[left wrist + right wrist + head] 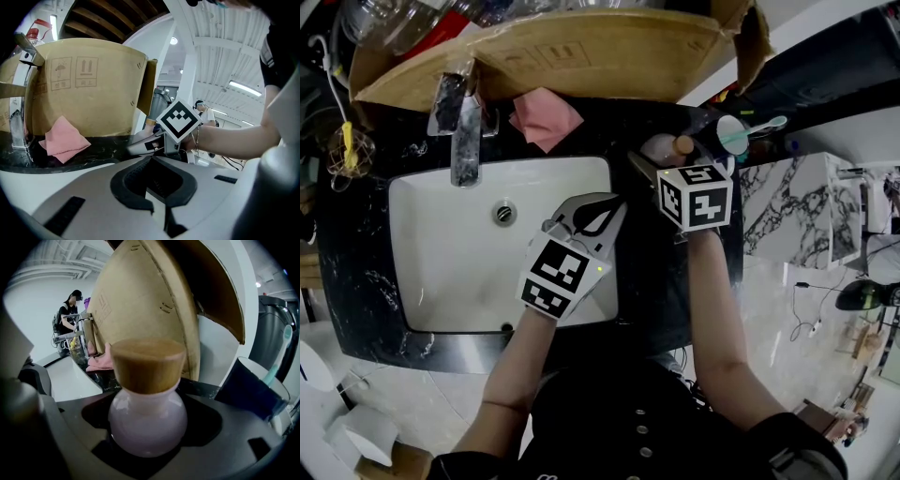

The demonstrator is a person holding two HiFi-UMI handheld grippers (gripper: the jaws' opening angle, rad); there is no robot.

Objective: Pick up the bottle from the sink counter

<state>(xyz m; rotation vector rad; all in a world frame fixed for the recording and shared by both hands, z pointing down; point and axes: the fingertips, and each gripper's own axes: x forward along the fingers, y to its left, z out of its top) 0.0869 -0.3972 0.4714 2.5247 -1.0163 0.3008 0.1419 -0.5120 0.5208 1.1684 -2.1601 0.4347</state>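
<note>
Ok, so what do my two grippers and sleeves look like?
The left gripper is pale grey with black pads and a green light; the right gripper is dark. Each carries a black-and-white marker cube. Forearms are bare below a dark short-sleeved top.

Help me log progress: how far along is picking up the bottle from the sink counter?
Done: the right tool is at the bottle, jaws on either side of its round body. In hand: the grip looks closed on it. Left: the lift; whether it has cleared the counter is unclear. The left tool, shut and empty, hangs over the sink.
</note>
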